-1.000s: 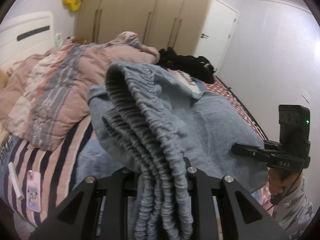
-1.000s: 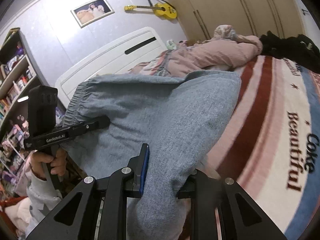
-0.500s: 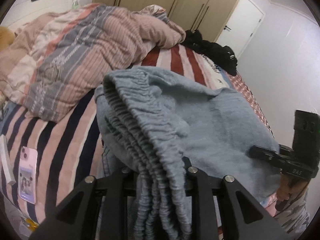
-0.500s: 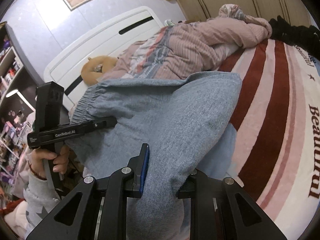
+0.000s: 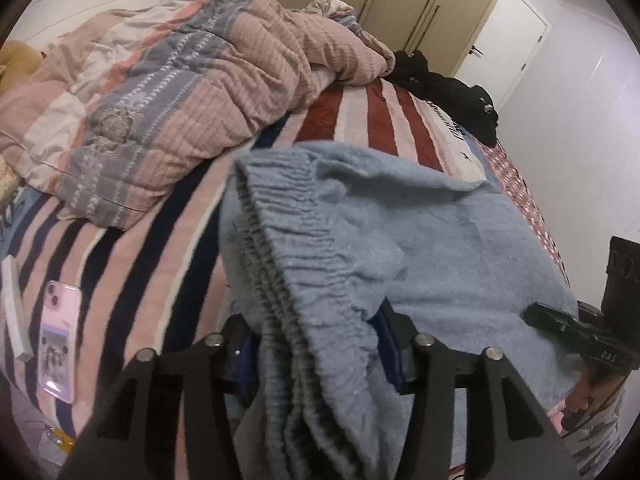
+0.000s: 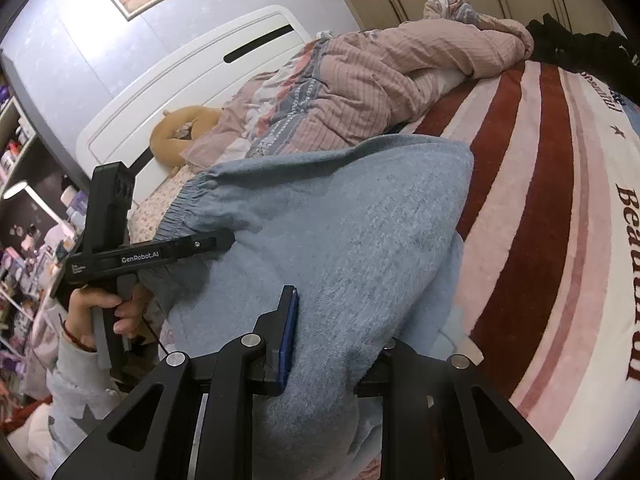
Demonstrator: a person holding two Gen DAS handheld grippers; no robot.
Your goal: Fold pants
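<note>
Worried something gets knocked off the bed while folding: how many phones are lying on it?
1. A pink-cased phone lies on the striped blanket near the bed's edge, left of the blue pants, beside a white box. Others could be hidden under the pants or quilt.

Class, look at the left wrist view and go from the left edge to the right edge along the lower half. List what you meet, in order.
White box → pink phone → striped blanket → blue pants in the left gripper → right gripper.
</note>
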